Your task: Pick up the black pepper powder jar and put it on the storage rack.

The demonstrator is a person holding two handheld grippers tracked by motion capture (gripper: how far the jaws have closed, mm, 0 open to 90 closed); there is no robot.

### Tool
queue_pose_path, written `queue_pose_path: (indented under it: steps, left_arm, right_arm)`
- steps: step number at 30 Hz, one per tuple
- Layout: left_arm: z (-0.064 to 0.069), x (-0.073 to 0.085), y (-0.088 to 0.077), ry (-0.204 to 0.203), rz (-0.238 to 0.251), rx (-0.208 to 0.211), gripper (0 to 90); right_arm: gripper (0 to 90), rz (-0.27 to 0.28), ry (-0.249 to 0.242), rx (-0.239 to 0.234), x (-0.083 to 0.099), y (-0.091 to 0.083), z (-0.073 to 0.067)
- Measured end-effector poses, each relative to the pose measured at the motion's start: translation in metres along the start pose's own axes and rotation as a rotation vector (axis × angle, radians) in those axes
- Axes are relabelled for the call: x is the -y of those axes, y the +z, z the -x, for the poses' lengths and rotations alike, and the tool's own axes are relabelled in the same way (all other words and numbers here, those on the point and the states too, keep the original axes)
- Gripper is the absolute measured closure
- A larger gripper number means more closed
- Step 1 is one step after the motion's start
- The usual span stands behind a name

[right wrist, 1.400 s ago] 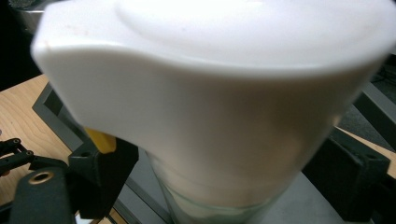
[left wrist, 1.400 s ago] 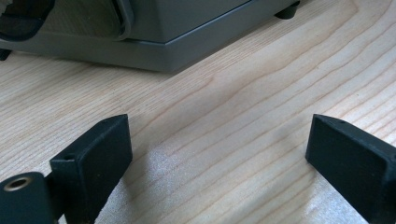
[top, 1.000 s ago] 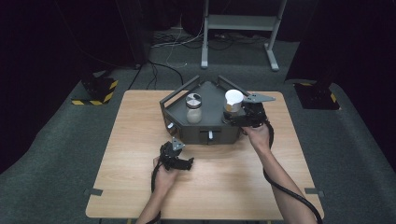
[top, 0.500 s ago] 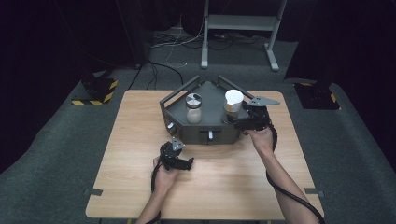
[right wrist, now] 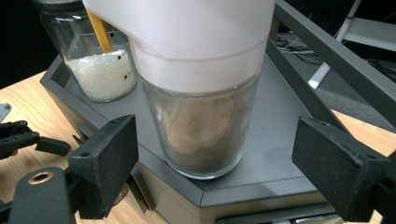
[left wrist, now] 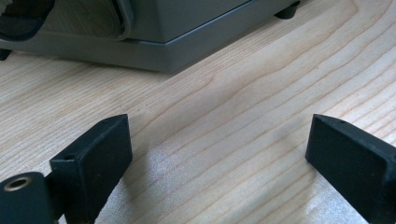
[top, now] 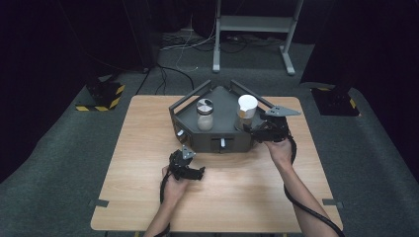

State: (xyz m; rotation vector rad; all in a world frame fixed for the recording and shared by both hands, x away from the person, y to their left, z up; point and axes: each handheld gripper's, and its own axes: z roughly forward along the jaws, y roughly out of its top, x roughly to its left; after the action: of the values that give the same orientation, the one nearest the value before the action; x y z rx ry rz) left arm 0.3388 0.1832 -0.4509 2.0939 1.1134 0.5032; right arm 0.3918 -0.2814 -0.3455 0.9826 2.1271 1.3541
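Observation:
A grey angular stand sits at the back middle of the wooden table. On it are a glass jar with a white lid holding brownish powder and a second jar of white granules. My right gripper is at the stand's front right corner, open, its jaws spread wider than the white-lidded jar and a little short of it. My left gripper rests low over the table in front of the stand, open, with bare wood between its jaws.
The stand has raised rails along its back edges and small knobs on its front face. The wooden table stretches toward the person. Beyond the table lie cables and a metal frame's legs on the dark floor.
My right gripper has drawn back slightly from the white-lidded jar, toward the right and the person. The left gripper has stayed put.

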Motion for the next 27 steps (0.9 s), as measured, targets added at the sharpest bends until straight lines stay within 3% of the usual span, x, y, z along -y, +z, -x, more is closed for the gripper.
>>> queue_pose_path:
  steps: [27]
  left_arm:
    - [0.0, 0.0, 0.0, -0.002, 0.0, 0.0, 7.1]
  right_arm:
    - [14.4, -0.006, 0.01, 0.025, 0.02, -0.015, 0.003]
